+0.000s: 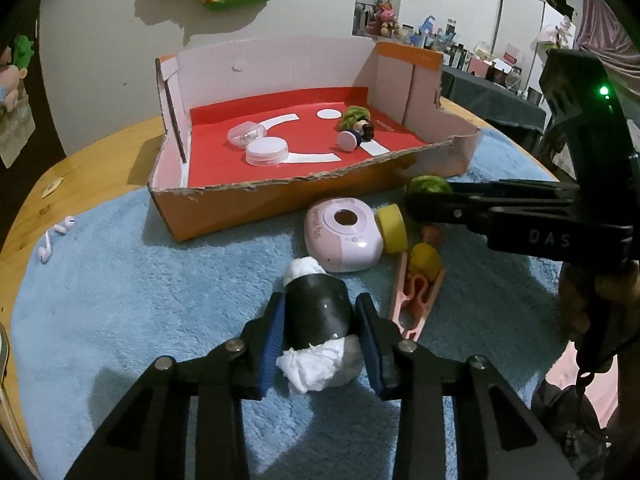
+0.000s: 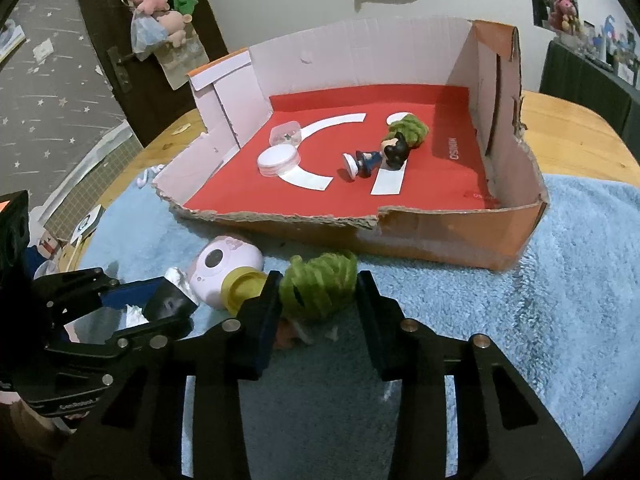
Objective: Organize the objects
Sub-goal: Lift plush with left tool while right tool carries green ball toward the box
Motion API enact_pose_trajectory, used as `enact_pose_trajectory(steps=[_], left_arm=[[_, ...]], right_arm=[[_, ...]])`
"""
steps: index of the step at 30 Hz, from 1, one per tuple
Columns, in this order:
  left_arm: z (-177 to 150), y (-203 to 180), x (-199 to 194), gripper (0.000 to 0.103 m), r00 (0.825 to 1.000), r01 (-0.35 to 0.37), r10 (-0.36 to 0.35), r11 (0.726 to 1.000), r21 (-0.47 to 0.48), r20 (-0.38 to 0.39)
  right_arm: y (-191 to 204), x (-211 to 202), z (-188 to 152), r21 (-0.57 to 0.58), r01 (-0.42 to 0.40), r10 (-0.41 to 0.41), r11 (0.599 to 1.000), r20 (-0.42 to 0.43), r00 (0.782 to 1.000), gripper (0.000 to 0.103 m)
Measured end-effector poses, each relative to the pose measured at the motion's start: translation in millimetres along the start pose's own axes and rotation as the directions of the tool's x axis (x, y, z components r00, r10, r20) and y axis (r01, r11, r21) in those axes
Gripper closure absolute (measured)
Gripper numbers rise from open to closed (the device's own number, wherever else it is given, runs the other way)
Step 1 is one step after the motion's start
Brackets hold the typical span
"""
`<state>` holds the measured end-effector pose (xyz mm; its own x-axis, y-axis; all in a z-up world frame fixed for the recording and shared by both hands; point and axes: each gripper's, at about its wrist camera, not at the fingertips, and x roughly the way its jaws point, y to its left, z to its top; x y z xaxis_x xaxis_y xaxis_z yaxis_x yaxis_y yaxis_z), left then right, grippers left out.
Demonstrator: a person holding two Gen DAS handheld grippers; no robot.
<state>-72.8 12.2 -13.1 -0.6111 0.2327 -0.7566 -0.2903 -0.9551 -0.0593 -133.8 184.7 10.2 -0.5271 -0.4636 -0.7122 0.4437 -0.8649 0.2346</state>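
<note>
My left gripper point(image 1: 320, 305) is shut on a black tube point(image 1: 316, 314) stuffed with white tissue, which lies on the blue towel point(image 1: 140, 300). My right gripper point(image 2: 320, 285) is shut on a green yarn bundle point(image 2: 318, 286), low over the towel just in front of the orange cardboard box point(image 2: 440, 240). That gripper also shows in the left wrist view point(image 1: 424, 204), reaching in from the right. Between the two lie a pink toy camera point(image 1: 340, 236) and a yellow cap point(image 1: 394, 228). Inside the box point(image 1: 280, 184), on its red floor, are a clear case point(image 1: 246, 134), a round white container point(image 1: 266, 152), a small figurine point(image 1: 358, 136) and another green bundle point(image 1: 354, 114).
A pink clip point(image 1: 416, 304) and a small yellow piece point(image 1: 426, 258) lie on the towel right of the tube. White earbuds point(image 1: 56, 236) sit on the wooden table at the far left. The box's front wall is torn low; its back and side walls stand tall.
</note>
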Motion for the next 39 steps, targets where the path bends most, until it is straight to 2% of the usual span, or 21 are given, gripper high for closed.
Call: enact_pose_trajectory(steps=[20,39], left_arm=[[9,12,-12,0.066,0.999,0.025,-0.023,0.998,-0.058,0.039],[35,19,-18,0.066,0.995,0.050,-0.045,0.997,-0.064,0.086]], right_arm=[[18,-34,-19,-0.023,-0.029,0.030,0.999,0.040,0.999,0.068],[24,-41,-10,-0.035,-0.061,0.063,0.998,0.053,0.997,0.068]])
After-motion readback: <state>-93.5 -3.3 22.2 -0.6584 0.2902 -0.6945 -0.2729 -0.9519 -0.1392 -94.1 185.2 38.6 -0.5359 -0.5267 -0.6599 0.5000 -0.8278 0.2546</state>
